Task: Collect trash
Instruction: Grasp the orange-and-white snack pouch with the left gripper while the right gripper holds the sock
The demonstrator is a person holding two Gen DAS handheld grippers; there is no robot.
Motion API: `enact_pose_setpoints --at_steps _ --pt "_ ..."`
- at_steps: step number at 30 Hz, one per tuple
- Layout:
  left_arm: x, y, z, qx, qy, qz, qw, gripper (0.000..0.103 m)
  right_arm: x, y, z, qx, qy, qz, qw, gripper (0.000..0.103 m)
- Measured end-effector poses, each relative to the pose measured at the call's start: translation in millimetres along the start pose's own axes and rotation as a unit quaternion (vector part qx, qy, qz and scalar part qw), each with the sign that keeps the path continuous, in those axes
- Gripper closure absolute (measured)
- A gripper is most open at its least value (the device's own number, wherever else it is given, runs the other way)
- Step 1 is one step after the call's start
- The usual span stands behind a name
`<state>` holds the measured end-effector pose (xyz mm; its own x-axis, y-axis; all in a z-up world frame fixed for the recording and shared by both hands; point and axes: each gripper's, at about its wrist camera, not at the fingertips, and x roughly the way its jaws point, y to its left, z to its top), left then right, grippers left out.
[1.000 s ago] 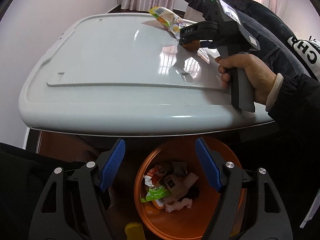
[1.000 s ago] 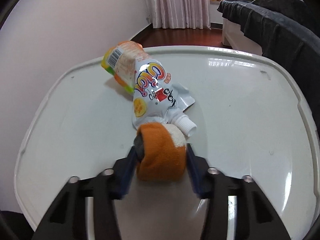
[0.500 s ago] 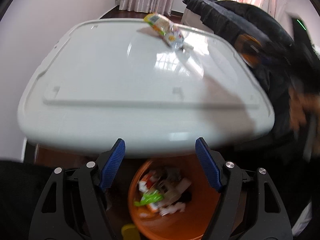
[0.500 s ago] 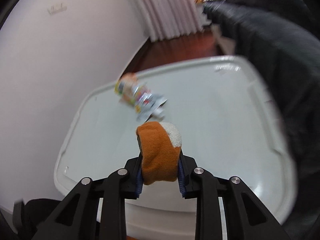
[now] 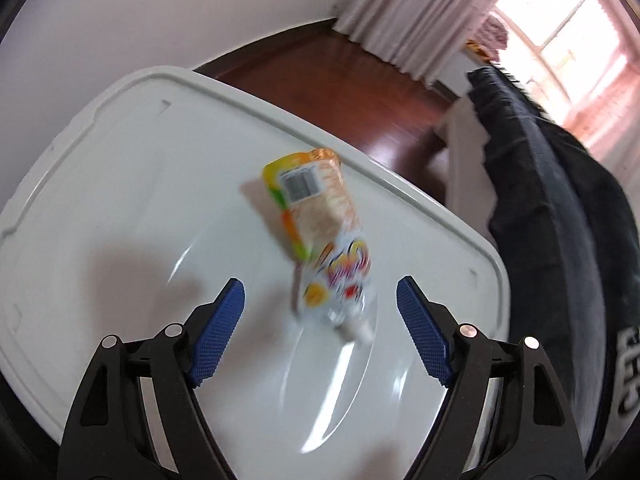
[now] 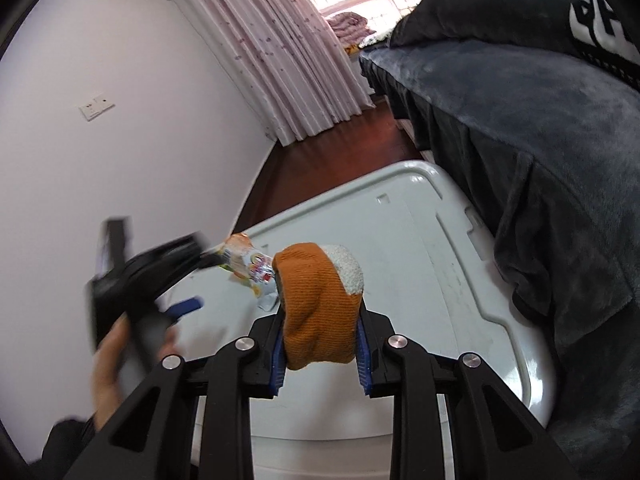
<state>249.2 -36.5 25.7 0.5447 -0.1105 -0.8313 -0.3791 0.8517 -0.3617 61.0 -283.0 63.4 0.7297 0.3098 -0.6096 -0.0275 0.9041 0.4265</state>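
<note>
Gripping one orange and white sock (image 6: 320, 312), the right tongs (image 6: 322, 354) squeeze it tight between their two blue pads, and the sock sticks up out of them. It is held up above the white tabletop (image 6: 448, 280), not touching it.

One snack pouch (image 5: 320, 240) lies flat on the white tabletop (image 5: 120, 220). It is the only piece of trash on top. It has a barcode at its 12 o'clock end and a small white cap at its 6 o'clock end. The picture of it is a bit blurry.

The left tongs (image 5: 320, 334) are wide open. Their jaws have just been opening more. One blue pad stands at 9 o'clock of the pouch cap and the other at 3 o'clock, so the cap end sits between them, but neither pad presses on it.

From the right wrist view, the left tongs (image 6: 188, 306) show as a blurry dark shape at 9 o'clock of the sock, with one hand (image 6: 120, 352) around the handle. The pouch (image 6: 248, 268) lies just behind the sock there.

One dark blanket (image 6: 540, 140) hangs at 3 o'clock, just beside the tabletop. One pink curtain (image 6: 280, 48) hangs at 12 o'clock.
</note>
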Motion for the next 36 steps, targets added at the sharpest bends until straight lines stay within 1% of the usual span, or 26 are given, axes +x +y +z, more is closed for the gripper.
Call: enact_pose_setpoints --at_steps 1,5,9,11,15,16,17,18,19,21,22,25,28,30,31,32,34,36 --pt "7 -6 3 -0.004 -0.001 0.007 1.0000 0.026 -1 1 1 -0.002 -0.002 0.002 1.000 0.076" --pt "27 -17 12 -0.009 -0.018 0.055 0.9983 0.026 -2 2 2 0.002 0.001 0.015 1.000 0.075" --pt "49 -9 23 -0.052 -0.018 0.082 0.9952 0.026 0 4 2 0.002 0.005 0.021 1.000 0.075" --pt "59 -8 25 -0.059 -0.017 0.086 0.9944 0.026 1 5 2 0.000 0.007 0.022 1.000 0.075" --pt "86 -11 23 -0.035 0.000 0.111 0.9932 0.026 7 7 1 0.001 0.016 0.023 1.000 0.075" --pt "89 -11 21 -0.028 -0.002 0.116 0.9929 0.026 9 7 1 0.000 0.019 0.023 1.000 0.075" --pt "89 -14 20 -0.012 -0.014 0.127 0.9917 0.026 10 7 1 -0.001 0.021 0.022 1.000 0.075" --pt "90 -15 18 0.001 -0.017 0.130 0.9914 0.027 11 8 0 -0.001 0.023 0.022 1.000 0.075" --pt "89 -15 16 0.016 -0.025 0.136 0.9903 0.030 13 8 0 -0.001 0.025 0.022 0.999 0.075" --pt "85 -11 13 0.031 -0.036 0.134 0.9899 0.042 15 9 0 0.000 0.027 0.022 0.999 0.075" --pt "83 -10 11 0.044 -0.040 0.135 0.9891 0.045 16 9 0 0.000 0.029 0.023 0.999 0.075" --pt "79 -6 5 0.081 -0.045 0.127 0.9876 0.050 18 10 0 -0.001 0.032 0.020 0.999 0.075" --pt "71 4 0 0.094 -0.043 0.112 0.9884 0.052 20 11 0 -0.002 0.034 0.016 0.999 0.075" --pt "62 12 -3 0.106 -0.039 0.088 0.9897 0.053 22 10 0 0.000 0.034 0.013 0.999 0.075" --pt "56 13 -5 0.116 -0.045 0.084 0.9887 0.053 23 10 0 0.003 0.035 0.013 0.999 0.075" --pt "45 15 -7 0.131 -0.054 0.080 0.9867 0.054 24 10 0 0.005 0.036 0.012 0.999 0.075" --pt "23 15 -13 0.167 -0.077 0.078 0.9798 0.054 27 12 0 0.005 0.038 0.009 0.999 0.075" --pt "2 15 -19 0.199 -0.091 0.072 0.9731 0.054 31 17 -1 -0.001 0.042 0.008 0.999 0.075"
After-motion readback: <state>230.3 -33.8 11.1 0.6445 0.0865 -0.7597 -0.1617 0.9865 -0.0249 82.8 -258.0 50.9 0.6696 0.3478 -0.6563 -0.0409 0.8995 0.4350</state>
